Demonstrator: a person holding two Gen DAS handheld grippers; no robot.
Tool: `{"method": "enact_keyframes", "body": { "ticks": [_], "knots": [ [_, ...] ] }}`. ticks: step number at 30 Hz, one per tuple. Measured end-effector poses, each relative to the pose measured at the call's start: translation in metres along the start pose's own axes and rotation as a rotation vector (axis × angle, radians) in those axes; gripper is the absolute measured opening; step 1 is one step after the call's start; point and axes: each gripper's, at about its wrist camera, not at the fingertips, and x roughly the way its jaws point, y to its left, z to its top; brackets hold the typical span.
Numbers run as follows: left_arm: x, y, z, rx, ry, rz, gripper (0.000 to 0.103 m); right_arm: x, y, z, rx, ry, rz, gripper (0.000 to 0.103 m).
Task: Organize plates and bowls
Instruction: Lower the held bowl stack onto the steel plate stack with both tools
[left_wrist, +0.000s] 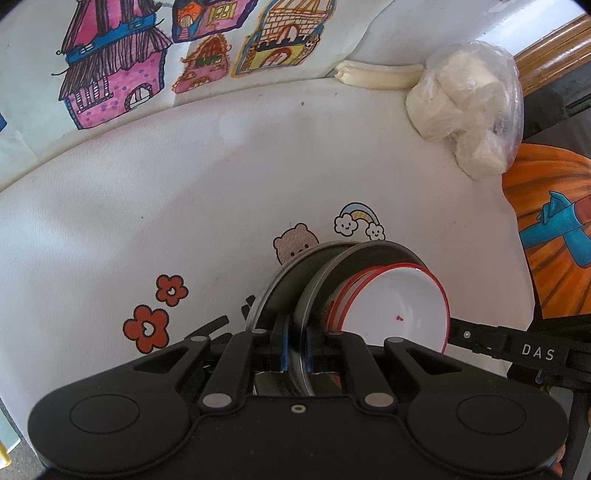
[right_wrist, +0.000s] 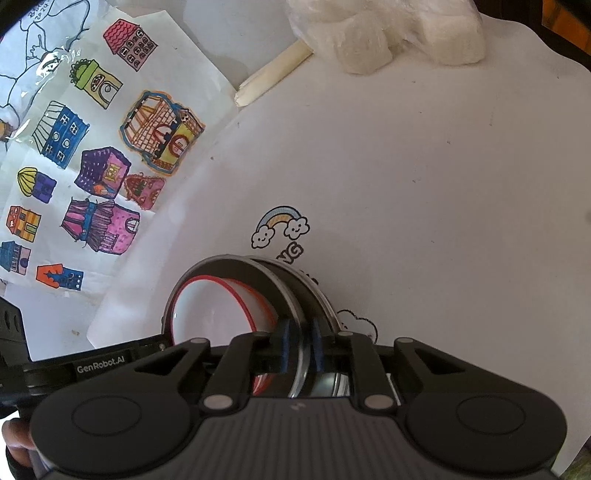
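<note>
A stack of dishes is held up between both grippers over a white table (left_wrist: 184, 206). It has a grey metal plate (left_wrist: 321, 280) on the outside and a white red-rimmed bowl (left_wrist: 399, 306) nested in it. My left gripper (left_wrist: 296, 354) is shut on the metal plate's rim, blue pads on either side. In the right wrist view my right gripper (right_wrist: 301, 350) is shut on the opposite rim of the metal plate (right_wrist: 295, 291), with the red-rimmed bowl (right_wrist: 210, 314) to its left. The right gripper's body (left_wrist: 517, 349) shows at right in the left wrist view.
The white table carries printed flowers (left_wrist: 147, 328), a bear and a rainbow (right_wrist: 279, 225). A bag of white lumps (left_wrist: 469, 107) and a cream stick (left_wrist: 376, 75) lie at the far edge. Coloured house drawings (right_wrist: 92, 166) cover the far left. An orange picture (left_wrist: 554, 229) lies right.
</note>
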Motion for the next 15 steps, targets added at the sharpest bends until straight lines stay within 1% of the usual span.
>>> {"method": "enact_keyframes", "body": {
  "ticks": [7, 13, 15],
  "knots": [
    [-0.0020, -0.0009, 0.0000, -0.003, 0.001, 0.009, 0.007, -0.0007, -0.0020, -0.0008, -0.001, -0.001, -0.010, 0.031],
    [-0.0073, -0.0024, -0.0006, -0.001, -0.008, 0.015, 0.007, -0.0038, -0.0040, -0.0021, 0.001, -0.008, -0.010, 0.035],
    [-0.0100, -0.0030, -0.0011, -0.001, -0.017, 0.017, 0.008, -0.0052, -0.0045, -0.0027, 0.004, -0.011, -0.003, 0.040]
  ]
}}
